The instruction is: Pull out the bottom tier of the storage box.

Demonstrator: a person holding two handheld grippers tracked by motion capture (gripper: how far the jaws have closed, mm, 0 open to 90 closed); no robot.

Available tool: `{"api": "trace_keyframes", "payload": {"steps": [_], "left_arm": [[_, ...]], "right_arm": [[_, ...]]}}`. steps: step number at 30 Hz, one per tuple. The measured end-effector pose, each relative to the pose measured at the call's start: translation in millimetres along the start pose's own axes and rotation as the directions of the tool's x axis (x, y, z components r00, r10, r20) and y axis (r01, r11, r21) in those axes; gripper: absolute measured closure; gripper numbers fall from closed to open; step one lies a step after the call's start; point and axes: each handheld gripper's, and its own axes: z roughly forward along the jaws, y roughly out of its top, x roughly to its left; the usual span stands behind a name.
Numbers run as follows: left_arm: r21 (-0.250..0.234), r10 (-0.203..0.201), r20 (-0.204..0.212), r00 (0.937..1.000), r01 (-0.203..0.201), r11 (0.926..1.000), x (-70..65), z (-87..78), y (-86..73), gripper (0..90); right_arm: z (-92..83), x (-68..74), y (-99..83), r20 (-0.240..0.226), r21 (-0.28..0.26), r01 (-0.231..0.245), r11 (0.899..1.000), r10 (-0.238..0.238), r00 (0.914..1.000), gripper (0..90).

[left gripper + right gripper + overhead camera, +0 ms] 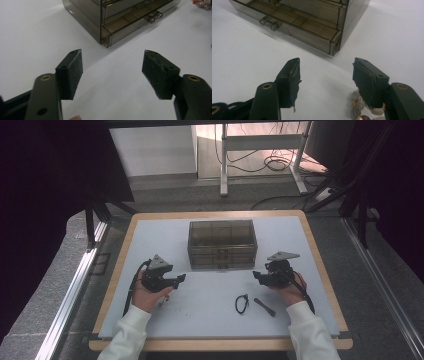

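Your left gripper (181, 279) and right gripper (256, 275) both hold nothing, jaws standing well apart. Between them, at the middle of the high view, sits the smoky clear drawer box (222, 244). It looks like light, rigid, slippery plastic, so pinch the small drawer knob (269, 23) gently rather than the walls.

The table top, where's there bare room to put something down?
The table is bare left of the smoky drawer box, right of it too, and in front, between the left gripper and right gripper. It is crowded front right, around the black loop, dark stick and bead string.
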Motion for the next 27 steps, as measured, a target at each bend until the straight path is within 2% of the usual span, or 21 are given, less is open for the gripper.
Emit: {"api": "trace_keyframes", "payload": {"steps": [6, 15, 17, 22, 27], "left_arm": [[0.018, 0.005, 0.002, 1.0000, -0.005, 0.9998, -0.7, 10.4, 4.1, 43.4], [0.044, 0.007, 0.007, 1.0000, -0.007, 0.9990, -0.9, 22.6, 7.1, 51.0], [0.042, -0.009, 0.014, 0.9999, 0.009, 0.9991, -0.9, 28.6, 7.6, 52.6], [0.057, -0.028, 0.023, 0.9993, 0.027, 0.9980, 1.4, 37.8, 6.8, 53.9], [0.069, -0.026, 0.025, 0.9994, 0.024, 0.9973, 0.9, 44.6, 6.6, 54.0]], "right_arm": [[9.7, -2.0, 2.7, -0.002, 0.009, 0.015, 1.000, -0.015, 0.9999, 46.9], [18.0, -0.9, 9.3, -0.002, 0.023, 0.030, 0.999, -0.030, 0.9995, 50.0], [21.1, -1.7, 12.2, -0.002, 0.030, 0.031, 0.999, -0.031, 0.9995, 50.0], [27.4, -3.1, 12.2, -0.001, 0.035, 0.026, 0.999, -0.026, 0.9997, 51.0], [32.2, -2.9, 11.6, 0.000, 0.042, 0.035, 0.999, -0.035, 0.9994, 53.6]]}}
